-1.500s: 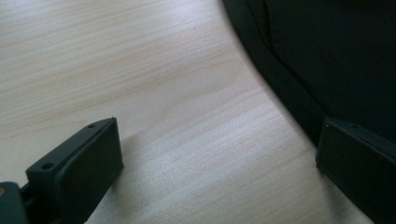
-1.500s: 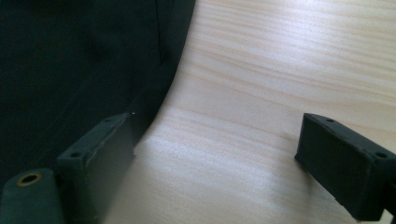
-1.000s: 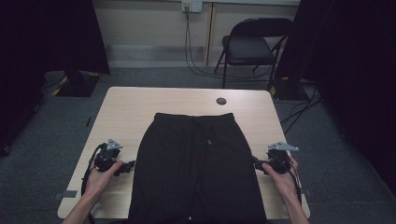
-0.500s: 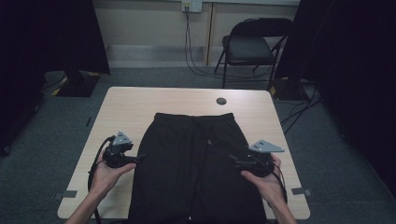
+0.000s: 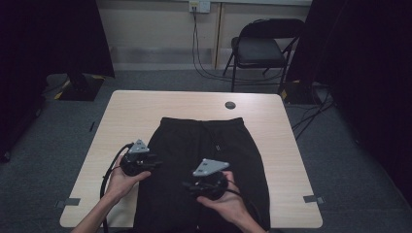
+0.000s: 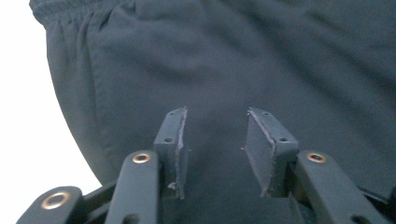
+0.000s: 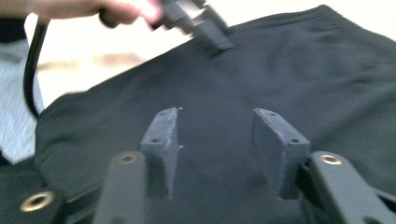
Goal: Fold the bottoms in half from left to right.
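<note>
Both hand-held grippers, left [image 5: 156, 161] and right [image 5: 187, 185], have moved inward over the black trousers [image 5: 204, 160] on the worktop [image 5: 286, 145], jaws just narrowing, still parted, pinching nothing, near a small dark disc [image 5: 230, 105].

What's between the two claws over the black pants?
Between left claw and right claw, the high view shows just flat fabric of the black cloth pants.

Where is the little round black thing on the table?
In the high view, the round black disc sits near the table's far edge, right of centre, just beyond the waistband of the black pants, apart from them.
</note>
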Demonstrator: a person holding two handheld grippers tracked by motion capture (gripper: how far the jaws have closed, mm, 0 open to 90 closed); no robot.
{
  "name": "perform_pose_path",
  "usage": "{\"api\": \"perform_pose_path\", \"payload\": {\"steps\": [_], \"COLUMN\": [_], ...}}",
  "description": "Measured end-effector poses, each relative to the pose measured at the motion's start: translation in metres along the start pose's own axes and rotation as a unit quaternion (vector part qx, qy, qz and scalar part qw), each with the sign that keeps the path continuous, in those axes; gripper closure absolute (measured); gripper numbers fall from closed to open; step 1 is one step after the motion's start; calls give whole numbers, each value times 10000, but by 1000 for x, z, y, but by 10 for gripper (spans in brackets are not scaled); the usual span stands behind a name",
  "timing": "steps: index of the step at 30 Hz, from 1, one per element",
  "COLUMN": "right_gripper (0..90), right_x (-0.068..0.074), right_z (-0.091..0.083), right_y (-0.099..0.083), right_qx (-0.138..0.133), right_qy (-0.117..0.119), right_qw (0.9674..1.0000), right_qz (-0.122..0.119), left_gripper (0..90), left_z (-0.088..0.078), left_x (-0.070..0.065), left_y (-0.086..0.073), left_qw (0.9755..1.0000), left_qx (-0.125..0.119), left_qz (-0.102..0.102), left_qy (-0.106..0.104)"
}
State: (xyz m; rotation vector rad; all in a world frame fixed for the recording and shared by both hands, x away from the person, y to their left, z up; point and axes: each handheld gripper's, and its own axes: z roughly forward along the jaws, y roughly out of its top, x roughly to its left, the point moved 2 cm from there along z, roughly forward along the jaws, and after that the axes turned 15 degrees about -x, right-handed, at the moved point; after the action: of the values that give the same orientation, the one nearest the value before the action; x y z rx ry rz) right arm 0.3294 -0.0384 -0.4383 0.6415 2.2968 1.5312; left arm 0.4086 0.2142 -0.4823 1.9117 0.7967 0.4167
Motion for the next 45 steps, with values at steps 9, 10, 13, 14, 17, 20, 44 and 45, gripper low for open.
{"api": "perform_pose_path", "payload": {"steps": [9, 10, 13, 14, 17, 20, 44, 45], "right_gripper": [527, 521, 500, 496, 497, 500, 658, 668], "right_x": [23, 22, 18, 18, 16, 14, 69, 72], "right_z": [63, 65, 65, 63, 53, 42, 59, 67], "right_y": [-36, -39, -47, -49, -53, -58, -4, -5], "right_qx": [586, 613, 675, 676, 692, 662, 362, 384], "right_qy": [469, 464, 415, 372, 323, 370, 1089, 1138], "right_qw": [9971, 9969, 9968, 9970, 9969, 9969, 9924, 9918], "right_qz": [-114, -145, -50, -96, -179, -196, -454, -426], "left_gripper": [614, 611, 606, 588, 564, 564, 526, 526], "left_z": [9, 9, 9, 9, 7, 4, 33, 32], "left_x": [9, 9, 8, 7, -4, -15, -16, -16], "left_y": [-22, -22, -24, -25, -25, -23, -12, -12], "left_qw": [9995, 9995, 9998, 9999, 9996, 9991, 9993, 9993], "left_qx": [197, 208, 122, 66, 189, 378, 195, 189], "left_qz": [235, 215, 168, 129, 169, 191, 262, 263], "left_qy": [17, 22, 52, 76, 124, 97, -181, -179]}}
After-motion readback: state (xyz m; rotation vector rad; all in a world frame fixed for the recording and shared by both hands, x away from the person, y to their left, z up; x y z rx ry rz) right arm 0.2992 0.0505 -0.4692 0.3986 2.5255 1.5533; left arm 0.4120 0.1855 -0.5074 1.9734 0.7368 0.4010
